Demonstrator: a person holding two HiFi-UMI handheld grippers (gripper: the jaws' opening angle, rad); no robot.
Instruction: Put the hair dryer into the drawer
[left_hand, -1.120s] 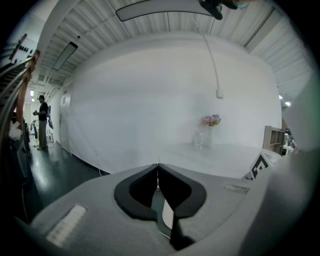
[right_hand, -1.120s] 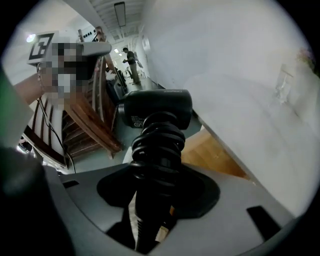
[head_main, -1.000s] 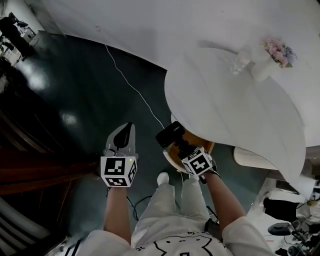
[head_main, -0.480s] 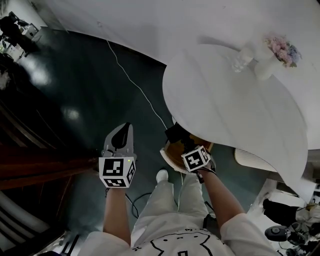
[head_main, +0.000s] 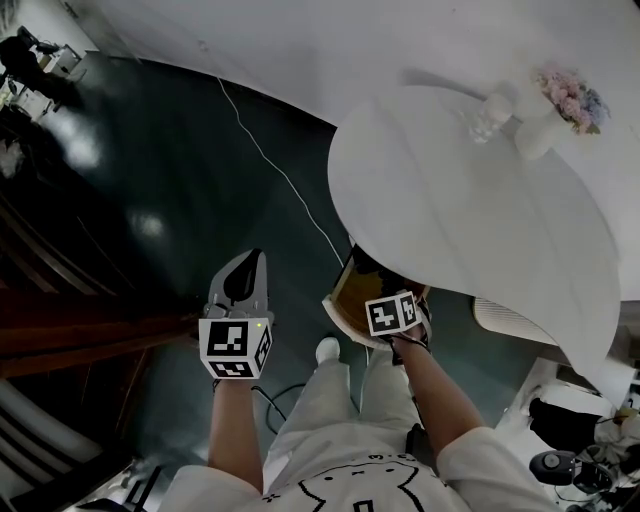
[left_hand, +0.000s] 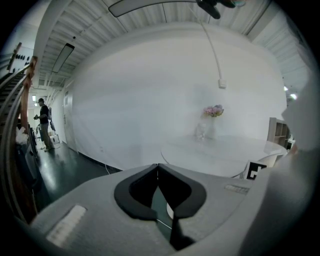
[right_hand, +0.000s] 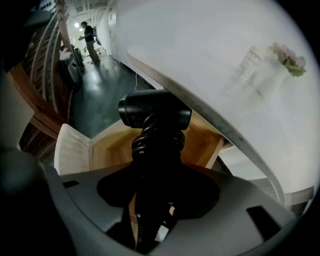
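The black hair dryer (right_hand: 154, 109) has its cord coiled round the handle, and my right gripper (right_hand: 156, 175) is shut on that handle. It hangs nose-down over the open wooden drawer (right_hand: 107, 150), whose white front panel (right_hand: 70, 145) faces me. In the head view the hair dryer (head_main: 362, 264) dips into the drawer (head_main: 340, 298) under the table's rim, with the right gripper's marker cube (head_main: 392, 312) above it. My left gripper (head_main: 256, 254) hovers over the dark floor to the left of the drawer. Its jaw tips meet with nothing between them (left_hand: 158, 167).
The white round table (head_main: 450, 200) overhangs the drawer and carries a vase of flowers (head_main: 565, 100) and a glass (head_main: 490, 115). A white cable (head_main: 280, 175) runs across the dark floor. Wooden stairs lie at the left. A person (left_hand: 44, 122) stands far off.
The right gripper has tipped downward and moved toward the table, lowering the hair dryer into the drawer's opening. The left gripper has stayed where it was.
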